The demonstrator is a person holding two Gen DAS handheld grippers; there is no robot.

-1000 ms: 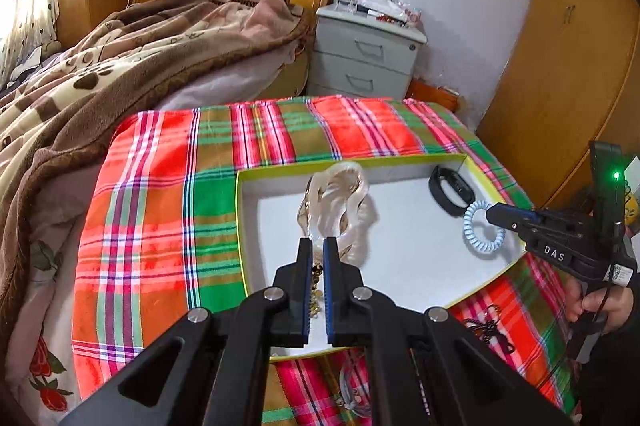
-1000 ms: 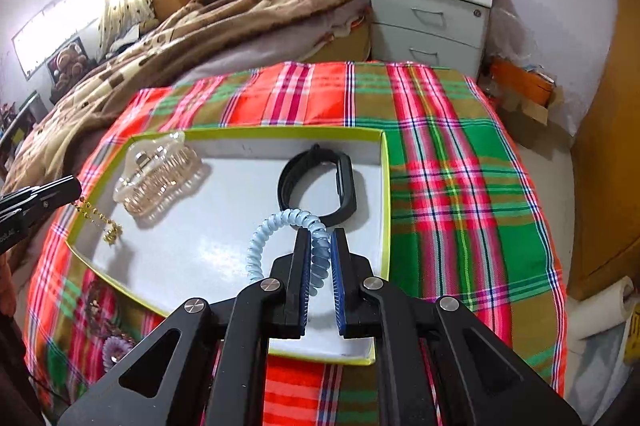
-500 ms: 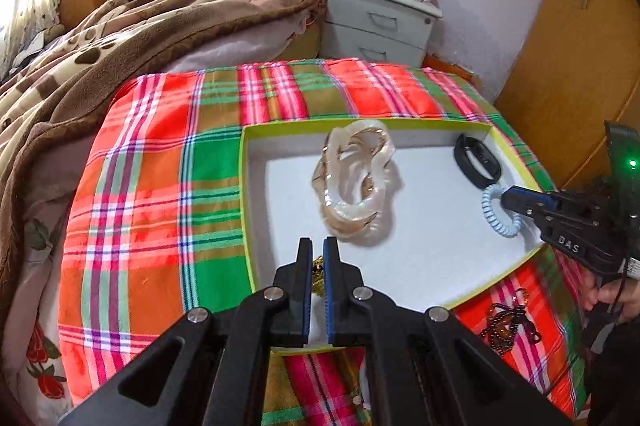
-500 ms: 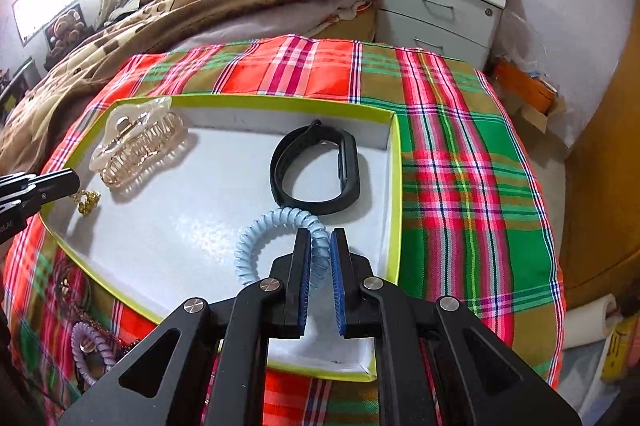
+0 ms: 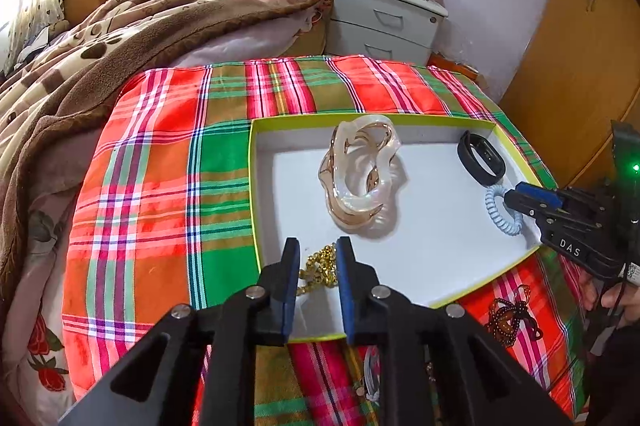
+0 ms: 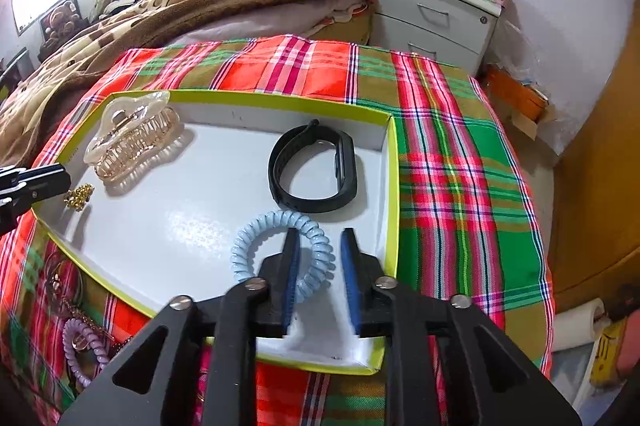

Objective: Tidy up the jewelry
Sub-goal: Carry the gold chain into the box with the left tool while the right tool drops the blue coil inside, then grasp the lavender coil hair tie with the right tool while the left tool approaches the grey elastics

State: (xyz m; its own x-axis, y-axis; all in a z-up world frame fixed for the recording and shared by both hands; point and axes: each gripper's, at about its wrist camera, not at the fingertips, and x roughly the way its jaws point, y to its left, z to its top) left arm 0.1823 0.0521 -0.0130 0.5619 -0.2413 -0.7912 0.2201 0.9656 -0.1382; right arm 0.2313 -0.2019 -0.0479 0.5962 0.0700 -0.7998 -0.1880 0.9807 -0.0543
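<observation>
Plaid-covered bedding carries the box [image 6: 394,194]; four items are placed inside. The left gripper [image 5: 318,258] is opening around the gold chain [image 5: 318,268], the right gripper [image 6: 320,246] around the blue coil tie [image 6: 256,238]; neither is gripped. The purple coil tie [image 6: 82,350] and brown beads [image 5: 514,318] are left outside.

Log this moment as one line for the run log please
left gripper: opening over gold chain | right gripper: opening, blue coil tie between jaws | both in tray

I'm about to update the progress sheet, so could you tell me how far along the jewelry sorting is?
Done: the hair claw and black band lie in the tray. In hand: the left gripper is opening around the gold chain, the right gripper around the blue coil tie, both resting in the tray. Left: brown beads and a purple coil tie remain on the plaid cloth.
</observation>
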